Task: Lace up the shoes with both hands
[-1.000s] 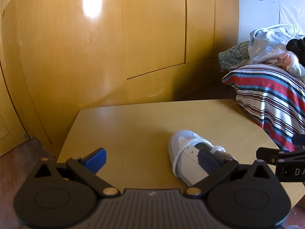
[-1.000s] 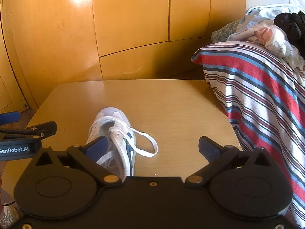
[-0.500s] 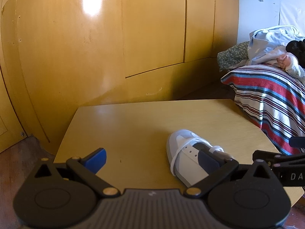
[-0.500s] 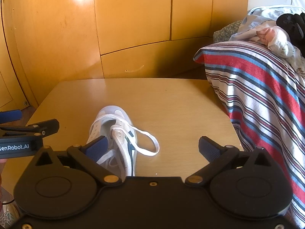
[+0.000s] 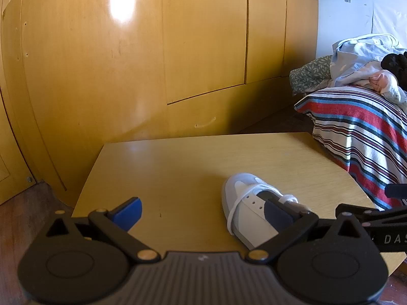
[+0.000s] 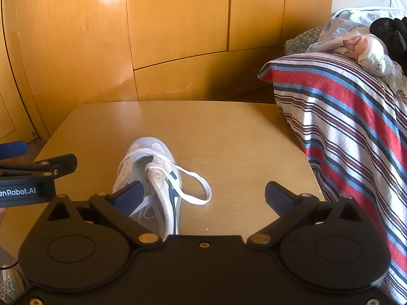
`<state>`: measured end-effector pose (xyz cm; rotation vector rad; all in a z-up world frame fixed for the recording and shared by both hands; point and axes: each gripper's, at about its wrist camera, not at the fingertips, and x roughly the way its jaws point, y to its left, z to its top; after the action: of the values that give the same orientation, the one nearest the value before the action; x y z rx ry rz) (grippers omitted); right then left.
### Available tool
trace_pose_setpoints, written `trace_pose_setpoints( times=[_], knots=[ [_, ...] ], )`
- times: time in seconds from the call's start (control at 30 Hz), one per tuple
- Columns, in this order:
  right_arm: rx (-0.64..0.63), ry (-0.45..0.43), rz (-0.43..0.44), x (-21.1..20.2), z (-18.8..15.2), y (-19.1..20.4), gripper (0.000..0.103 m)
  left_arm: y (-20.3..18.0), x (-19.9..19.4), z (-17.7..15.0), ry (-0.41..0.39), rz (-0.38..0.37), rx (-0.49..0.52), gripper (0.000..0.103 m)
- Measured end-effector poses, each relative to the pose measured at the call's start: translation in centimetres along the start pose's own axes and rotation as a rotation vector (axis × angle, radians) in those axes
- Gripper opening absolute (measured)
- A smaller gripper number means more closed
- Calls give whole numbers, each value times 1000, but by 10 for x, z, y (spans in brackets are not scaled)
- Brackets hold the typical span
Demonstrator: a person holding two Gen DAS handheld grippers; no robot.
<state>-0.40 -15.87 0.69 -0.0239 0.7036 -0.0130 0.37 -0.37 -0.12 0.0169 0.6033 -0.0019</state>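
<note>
We see a white sneaker (image 6: 152, 178) lying on a light wooden table (image 6: 229, 132), toe pointing to the far side, near the table's near edge and a little left of the middle in the right wrist view. Its white shoelace (image 6: 195, 185) trails out of the upper eyelets and forms a loose loop on the tabletop just right of the shoe (the lower eyelets look unlaced, with the tongue area open). A dark blue stripe runs along the shoe's right flank.

Our right gripper (image 6: 203, 195) hangs above the near end of the sneaker with its fingers spread wide and nothing between them; the left blue pad (image 6: 128, 194) sits over the shoe's heel area and the right pad is over bare table, well apart from the lace loop.

Our left gripper (image 5: 203, 211) is likewise spread wide and empty. In its own view the shoe lies to the right, partly hidden behind the right pad (image 5: 278, 214), while the left pad is over bare tabletop. In the right wrist view this gripper's black body shows at the left edge, beside the shoe and not touching it.

Behind the table stand yellow wooden cabinet doors (image 5: 203, 50). To the right a striped blanket (image 6: 343, 117) hangs off a bed, with crumpled clothes (image 5: 361, 58) piled on top.
</note>
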Motion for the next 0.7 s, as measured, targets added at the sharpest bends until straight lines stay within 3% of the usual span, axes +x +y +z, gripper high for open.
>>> trace_pose_setpoints(
  times=[0.7],
  knots=[
    [-4, 10, -6, 2, -1, 3, 103, 4, 1, -3, -2, -4, -5, 103]
  ],
)
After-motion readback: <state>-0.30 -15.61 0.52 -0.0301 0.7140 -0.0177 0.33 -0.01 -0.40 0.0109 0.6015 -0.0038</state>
